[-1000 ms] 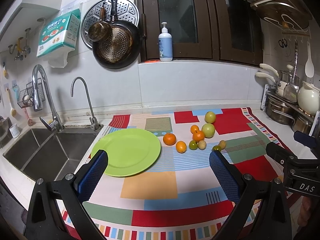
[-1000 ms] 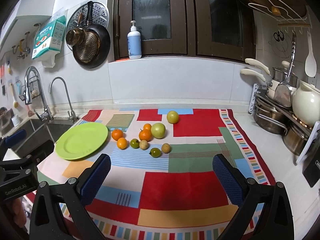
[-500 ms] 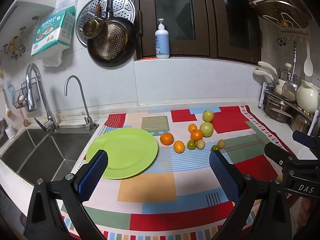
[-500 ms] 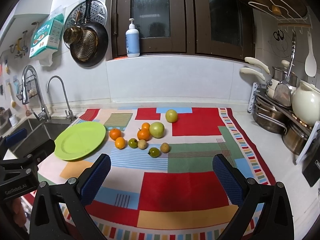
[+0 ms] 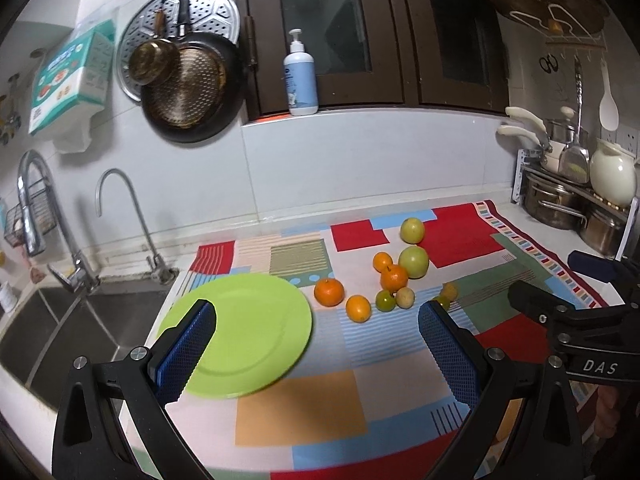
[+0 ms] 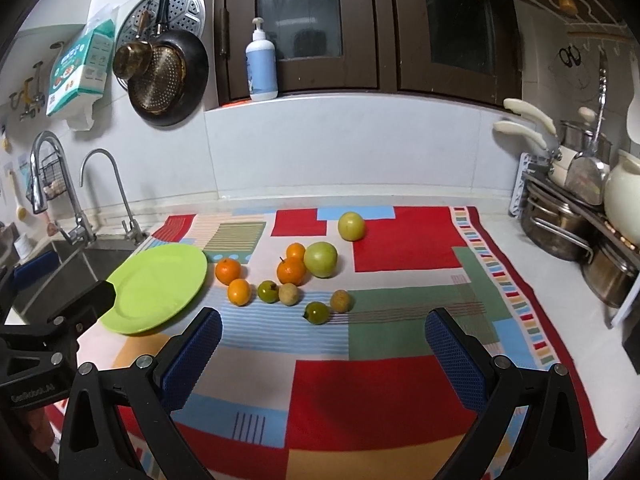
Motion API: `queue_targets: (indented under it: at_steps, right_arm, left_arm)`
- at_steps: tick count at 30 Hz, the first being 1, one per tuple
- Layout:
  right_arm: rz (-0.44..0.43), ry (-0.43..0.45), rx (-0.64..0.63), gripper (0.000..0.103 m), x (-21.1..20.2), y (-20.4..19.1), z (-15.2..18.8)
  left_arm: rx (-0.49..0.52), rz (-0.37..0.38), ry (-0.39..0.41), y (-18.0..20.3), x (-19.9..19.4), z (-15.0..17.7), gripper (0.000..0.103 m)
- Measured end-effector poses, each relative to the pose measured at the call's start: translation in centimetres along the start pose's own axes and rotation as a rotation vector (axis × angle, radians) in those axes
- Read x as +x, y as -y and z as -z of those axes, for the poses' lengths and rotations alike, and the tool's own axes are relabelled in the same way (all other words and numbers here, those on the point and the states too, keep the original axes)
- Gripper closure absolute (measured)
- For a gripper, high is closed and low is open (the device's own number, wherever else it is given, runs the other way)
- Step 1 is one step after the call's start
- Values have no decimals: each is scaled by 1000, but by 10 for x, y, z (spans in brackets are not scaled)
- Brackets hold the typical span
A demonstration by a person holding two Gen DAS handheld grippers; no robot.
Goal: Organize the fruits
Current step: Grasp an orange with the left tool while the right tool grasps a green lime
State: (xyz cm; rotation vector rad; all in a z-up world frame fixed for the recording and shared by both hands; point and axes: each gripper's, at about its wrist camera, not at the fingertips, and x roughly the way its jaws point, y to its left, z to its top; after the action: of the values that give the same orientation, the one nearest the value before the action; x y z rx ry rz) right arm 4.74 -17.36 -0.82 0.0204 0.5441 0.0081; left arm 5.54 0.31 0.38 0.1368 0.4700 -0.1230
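Note:
A lime green plate (image 5: 244, 332) (image 6: 158, 286) lies empty on the left of a patchwork cloth (image 6: 404, 240). Right of it sits a cluster of fruit: several oranges (image 5: 329, 292) (image 6: 228, 271), two large green fruits (image 5: 414, 262) (image 6: 320, 259) (image 6: 351, 226), small green ones (image 6: 316, 313) and small brown ones (image 6: 341, 300). My left gripper (image 5: 316, 344) hovers open in front of the plate and the fruit. My right gripper (image 6: 323, 344) is open too, above the cloth short of the fruit. Both hold nothing.
A steel sink (image 5: 60, 320) with two taps (image 5: 120, 216) lies left of the plate. Pots and a white kettle (image 6: 624, 196) fill a rack at the right. A soap bottle (image 5: 301, 76) stands on the window ledge; pans (image 5: 188, 92) hang on the wall.
Both views have shifted slightly toward the fruit and plate, which now sit a little larger and nearer. Both grippers stay open and empty.

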Motion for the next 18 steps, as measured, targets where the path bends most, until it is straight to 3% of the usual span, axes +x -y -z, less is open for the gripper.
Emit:
queue_targets:
  at_steps: [10, 18]
  right_arm:
    - [4, -73, 16, 2, 58, 0, -4]
    - [-17, -166, 24, 13, 102, 2, 1]
  left_arm:
    - [42, 59, -80, 0, 62, -4, 9]
    - [60, 106, -166, 5, 109, 1, 19]
